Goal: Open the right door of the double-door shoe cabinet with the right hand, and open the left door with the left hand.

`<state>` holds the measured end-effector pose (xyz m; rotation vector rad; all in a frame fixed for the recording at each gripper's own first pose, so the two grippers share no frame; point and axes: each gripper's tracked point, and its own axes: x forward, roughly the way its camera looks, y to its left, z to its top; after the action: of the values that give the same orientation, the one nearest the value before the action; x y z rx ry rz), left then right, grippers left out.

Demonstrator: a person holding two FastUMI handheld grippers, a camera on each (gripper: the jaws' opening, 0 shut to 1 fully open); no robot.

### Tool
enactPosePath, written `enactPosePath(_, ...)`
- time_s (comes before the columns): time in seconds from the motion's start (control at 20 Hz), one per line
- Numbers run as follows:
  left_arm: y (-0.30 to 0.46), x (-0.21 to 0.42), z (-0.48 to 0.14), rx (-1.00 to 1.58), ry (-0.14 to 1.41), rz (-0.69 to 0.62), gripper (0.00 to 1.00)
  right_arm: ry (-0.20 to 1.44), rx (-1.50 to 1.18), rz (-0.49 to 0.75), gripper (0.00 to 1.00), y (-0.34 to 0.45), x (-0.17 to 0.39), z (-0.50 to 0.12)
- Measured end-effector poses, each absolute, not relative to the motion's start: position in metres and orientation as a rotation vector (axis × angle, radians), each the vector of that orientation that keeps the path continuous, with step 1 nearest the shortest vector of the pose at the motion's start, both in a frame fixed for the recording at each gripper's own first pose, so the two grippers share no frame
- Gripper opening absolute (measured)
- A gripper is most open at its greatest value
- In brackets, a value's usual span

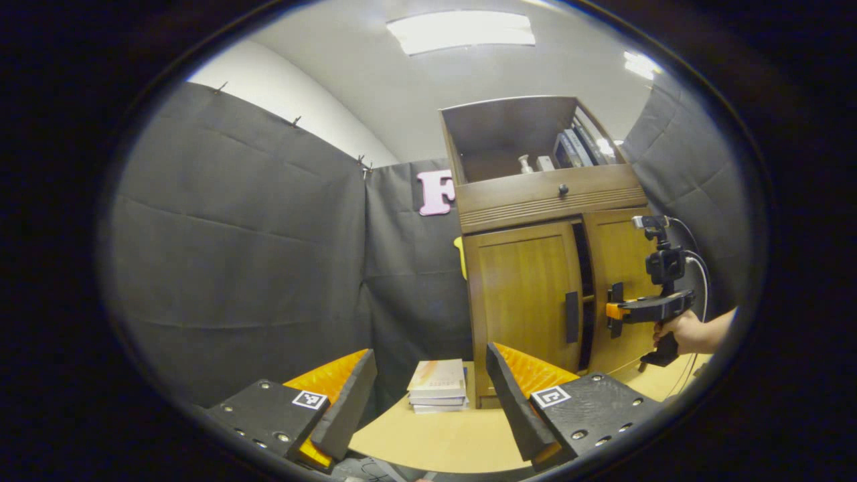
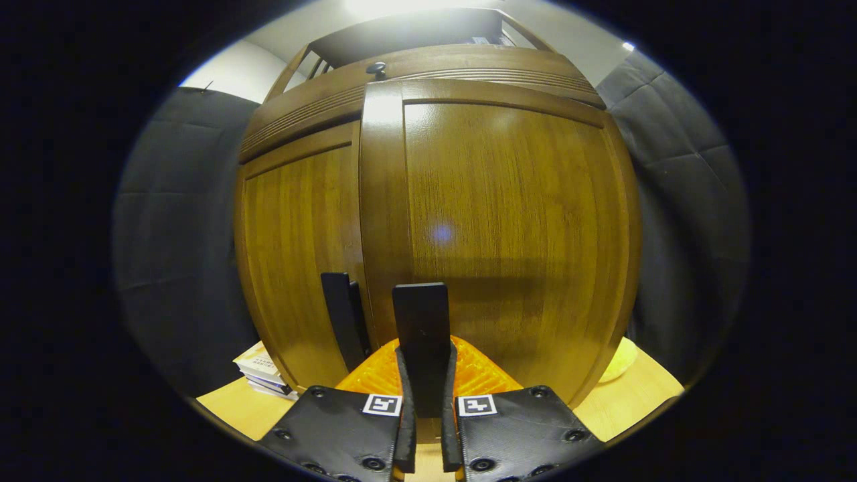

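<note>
Black padded cloth walls enclose the booth; white ceiling with a lit panel (image 1: pixel 460 30) above; light wooden tabletop (image 1: pixel 442 438) below.

Shoe cabinet (image 1: pixel 535 194): brown wood, standing on the tabletop against the cloth wall. Upper part an open shelf holding a small white bottle (image 1: pixel 525 163) and some books; beneath it a drawer with a dark round knob (image 1: pixel 563 189).

Left door (image 1: pixel 525 294): closed or nearly so, with a dark vertical handle (image 1: pixel 572 316) at its inner edge.

Right door (image 2: pixel 509 234): swung slightly outward, a dark gap showing between the two doors in the left gripper view. Its dark vertical handle (image 2: pixel 420 328) is pinched between the fingers of the right gripper (image 2: pixel 427 395), jaws pressed against it from both sides. A hand (image 1: pixel 679 333) holds this gripper in front of the door.

Left gripper (image 1: pixel 432 402): low over the tabletop, well apart from the cabinet, jaws spread wide, nothing between them.

Stack of books (image 1: pixel 438 386): lying flat on the tabletop just beside the cabinet's left foot.
</note>
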<state>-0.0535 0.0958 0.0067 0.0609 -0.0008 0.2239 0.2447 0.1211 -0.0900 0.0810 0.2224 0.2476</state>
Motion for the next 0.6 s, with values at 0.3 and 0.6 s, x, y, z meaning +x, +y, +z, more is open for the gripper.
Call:
enactPosePath(0.3,0.068,-0.035,0.007,0.041,-0.009,0.145,0.96,0.241,0.092,0.264,0.17,0.099,0.209,-0.086)
enactPosePath(0.6,0.030,-0.021,0.010,0.032,-0.018,0.060,0.96,0.243,0.097,0.263,0.17,0.072,0.177,-0.084)
